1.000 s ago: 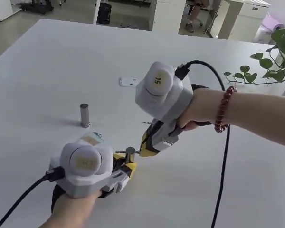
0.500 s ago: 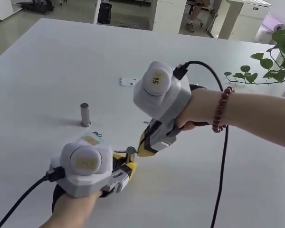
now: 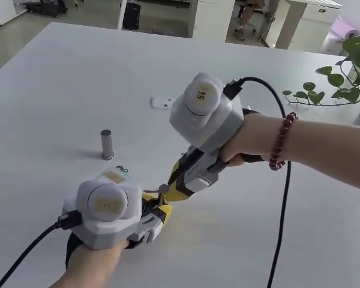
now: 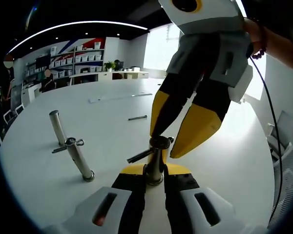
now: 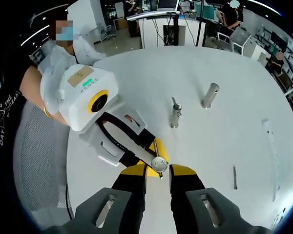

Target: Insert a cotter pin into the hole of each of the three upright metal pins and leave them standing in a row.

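Yellow pads (image 4: 131, 170) of the left gripper (image 4: 155, 171) clamp the metal pin (image 4: 155, 161) low, likely to steady its hole, long axis upright. At that pin's top the right gripper (image 4: 164, 145) straddles the cotter pin (image 4: 139, 156), which points sideways; whether its jaws pinch, I cannot tell. A second pin (image 4: 80, 158) and third pin (image 4: 57, 127) stand apart from it.

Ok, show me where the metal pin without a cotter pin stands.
The bare metal pin stands upright on the table, up-left of the left gripper in the head view; in the left gripper view it is just beyond the fitted pin.
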The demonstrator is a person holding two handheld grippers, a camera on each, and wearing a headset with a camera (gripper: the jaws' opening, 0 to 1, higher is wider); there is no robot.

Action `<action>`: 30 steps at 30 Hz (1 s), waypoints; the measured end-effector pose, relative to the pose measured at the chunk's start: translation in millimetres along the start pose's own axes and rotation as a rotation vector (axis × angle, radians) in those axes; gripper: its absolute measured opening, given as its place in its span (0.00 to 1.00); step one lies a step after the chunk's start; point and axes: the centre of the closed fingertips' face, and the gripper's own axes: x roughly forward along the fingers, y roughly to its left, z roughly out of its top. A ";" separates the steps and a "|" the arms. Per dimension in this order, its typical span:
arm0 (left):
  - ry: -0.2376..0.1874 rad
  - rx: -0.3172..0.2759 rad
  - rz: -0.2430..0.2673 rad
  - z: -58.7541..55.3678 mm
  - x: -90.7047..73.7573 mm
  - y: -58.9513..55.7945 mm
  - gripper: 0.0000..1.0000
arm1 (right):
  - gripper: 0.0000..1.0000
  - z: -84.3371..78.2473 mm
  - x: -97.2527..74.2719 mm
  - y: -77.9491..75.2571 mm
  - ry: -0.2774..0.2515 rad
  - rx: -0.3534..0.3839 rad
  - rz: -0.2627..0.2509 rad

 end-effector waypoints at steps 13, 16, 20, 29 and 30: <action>0.000 -0.007 0.000 -0.7 1.3 0.1 0.12 | 0.09 -0.4 9.5 -3.5 -0.028 -0.014 -0.020; -0.001 -0.008 0.001 -0.9 1.8 0.5 0.12 | 0.09 0.4 10.2 -4.0 -0.034 -0.014 -0.023; 0.002 -0.007 0.003 -0.8 2.1 0.8 0.12 | 0.09 0.6 9.8 -4.2 -0.044 -0.036 -0.027; 0.019 0.005 -0.015 -0.7 0.8 0.0 0.12 | 0.08 3.4 9.5 -4.7 -0.066 -0.006 -0.021; 0.020 0.009 -0.014 -0.3 0.6 0.2 0.12 | 0.08 4.2 9.4 -5.1 -0.066 -0.004 -0.022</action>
